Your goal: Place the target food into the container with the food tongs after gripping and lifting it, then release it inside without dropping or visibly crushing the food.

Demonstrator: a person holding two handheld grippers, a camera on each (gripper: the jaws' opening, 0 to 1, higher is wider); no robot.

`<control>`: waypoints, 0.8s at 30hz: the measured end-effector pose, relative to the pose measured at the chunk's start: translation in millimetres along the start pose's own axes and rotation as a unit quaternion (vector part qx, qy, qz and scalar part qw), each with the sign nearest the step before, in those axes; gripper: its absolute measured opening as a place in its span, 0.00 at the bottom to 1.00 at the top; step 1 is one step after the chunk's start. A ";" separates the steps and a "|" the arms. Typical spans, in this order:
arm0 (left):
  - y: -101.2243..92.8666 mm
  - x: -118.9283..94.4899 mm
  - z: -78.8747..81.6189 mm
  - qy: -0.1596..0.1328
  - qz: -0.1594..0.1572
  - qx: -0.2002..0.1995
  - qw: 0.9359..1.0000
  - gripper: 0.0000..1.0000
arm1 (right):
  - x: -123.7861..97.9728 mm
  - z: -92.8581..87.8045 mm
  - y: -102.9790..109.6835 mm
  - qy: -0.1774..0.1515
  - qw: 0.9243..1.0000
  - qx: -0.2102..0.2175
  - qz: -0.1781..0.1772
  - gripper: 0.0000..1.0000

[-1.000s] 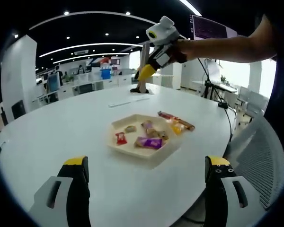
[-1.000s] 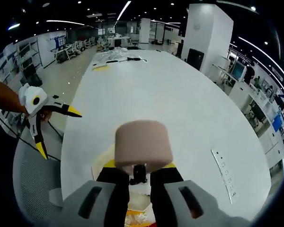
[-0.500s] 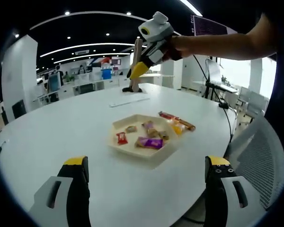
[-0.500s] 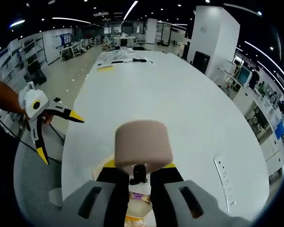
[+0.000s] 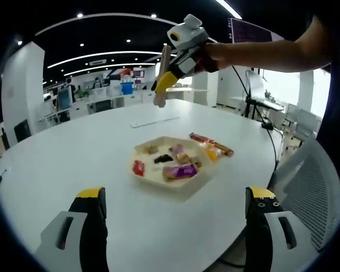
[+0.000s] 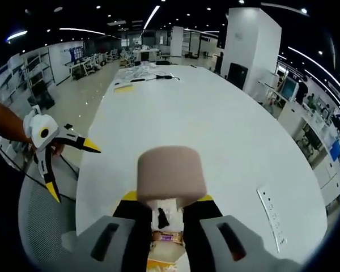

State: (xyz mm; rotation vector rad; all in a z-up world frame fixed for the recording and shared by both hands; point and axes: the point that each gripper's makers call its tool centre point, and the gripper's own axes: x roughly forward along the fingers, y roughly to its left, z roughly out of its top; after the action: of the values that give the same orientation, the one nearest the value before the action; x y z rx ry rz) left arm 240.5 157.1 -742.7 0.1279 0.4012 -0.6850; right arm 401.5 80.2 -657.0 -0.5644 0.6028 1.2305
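Observation:
A beige hexagonal tray (image 5: 153,178) on the white table holds several wrapped snacks and a small dark piece of food (image 5: 163,158). Above and behind it my right gripper (image 5: 163,80) is shut on beige food tongs (image 5: 163,73), which point down with nothing showing at their tips. In the right gripper view the tongs' rounded end (image 6: 171,173) sits between my right gripper's (image 6: 170,201) jaws, and the dark piece (image 6: 161,216) lies below among the snacks. My left gripper (image 5: 177,195) is open and empty near the table's front edge; it is also the left gripper (image 6: 72,171) seen from across.
A red bar and an orange wrapper (image 5: 212,147) lie on the table just right of the tray. A mesh chair (image 5: 311,187) stands at the table's right edge. A white strip (image 5: 154,122) lies farther back. A power strip (image 6: 270,215) sits in the tabletop.
The dark piece that hung at the tongs' tips now lies in the tray. The snacks in the tray have shifted, and the right gripper has stayed high above it.

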 end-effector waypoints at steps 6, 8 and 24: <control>0.4 0.2 -0.2 0.000 0.000 -0.001 1.000 0.99 | -6.1 -4.6 -1.5 -0.003 1.000 -0.007 -0.007 0.20; 0.4 0.0 -0.2 0.000 0.000 -0.001 1.000 0.99 | -9.3 -7.0 -2.7 -0.003 1.000 -0.004 -0.008 0.20; -0.5 0.7 -1.6 0.003 -0.001 0.001 1.000 0.99 | -37.6 -40.9 -18.1 -0.001 0.999 0.023 -0.035 0.21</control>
State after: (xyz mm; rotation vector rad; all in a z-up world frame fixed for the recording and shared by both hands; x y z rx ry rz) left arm 240.1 156.7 -744.5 0.1317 0.4069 -0.6869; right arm 405.9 21.9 -658.9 -0.5408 0.6031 1.1490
